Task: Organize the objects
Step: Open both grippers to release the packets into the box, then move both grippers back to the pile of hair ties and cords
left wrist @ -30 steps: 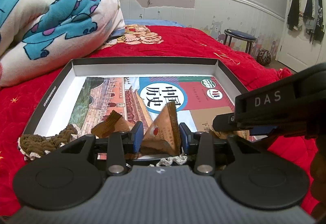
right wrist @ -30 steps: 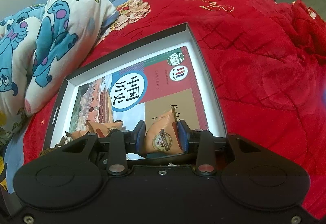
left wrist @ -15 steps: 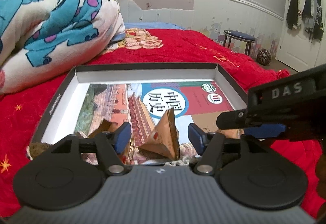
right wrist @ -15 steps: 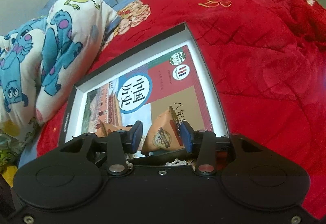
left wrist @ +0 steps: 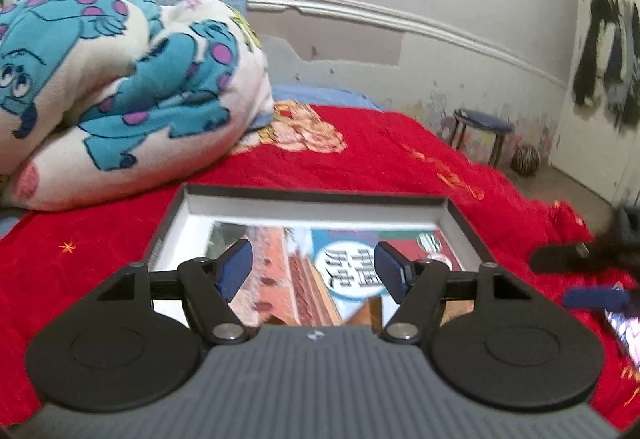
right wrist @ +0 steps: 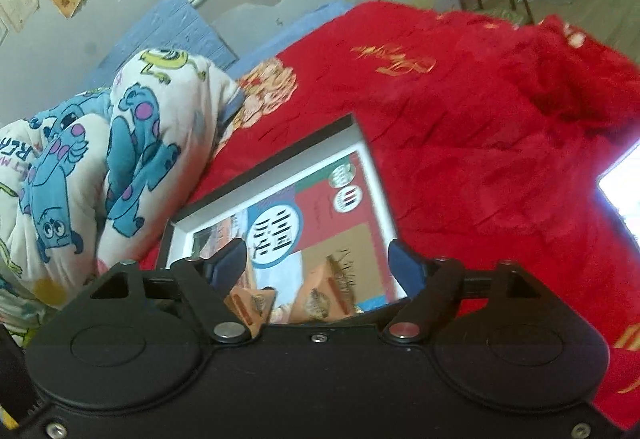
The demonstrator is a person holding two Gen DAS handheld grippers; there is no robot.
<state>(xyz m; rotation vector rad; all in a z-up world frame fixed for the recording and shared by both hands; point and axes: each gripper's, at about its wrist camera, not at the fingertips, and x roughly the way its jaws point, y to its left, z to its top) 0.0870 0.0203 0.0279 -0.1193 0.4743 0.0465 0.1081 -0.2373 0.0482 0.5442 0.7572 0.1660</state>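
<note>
A shallow box with a dark rim (left wrist: 312, 193) lies on the red bedspread, and a picture-cover book (left wrist: 344, 267) rests flat inside it. My left gripper (left wrist: 315, 273) hovers over the box's near end, its jaws opening with nothing between them. Just below it, the tip of an orange snack packet (left wrist: 370, 313) pokes up. At the right edge is the blurred right gripper (left wrist: 560, 279). In the right wrist view the right gripper (right wrist: 316, 269) hangs above the box (right wrist: 380, 191), jaws opening and empty. Two orange packets (right wrist: 328, 295) (right wrist: 250, 305) lie on the book (right wrist: 320, 211) beneath it.
A rolled monster-print blanket (left wrist: 120, 79) (right wrist: 120, 143) bulks along the box's left side. A phone with a lit screen (right wrist: 620, 191) lies on the red bedspread (right wrist: 480, 127) to the right. A blue stool (left wrist: 482, 119) stands on the floor beyond the bed.
Both grippers have let go of their orange packets, spread their jaws and lifted back from the box. The packets now lie on the book.
</note>
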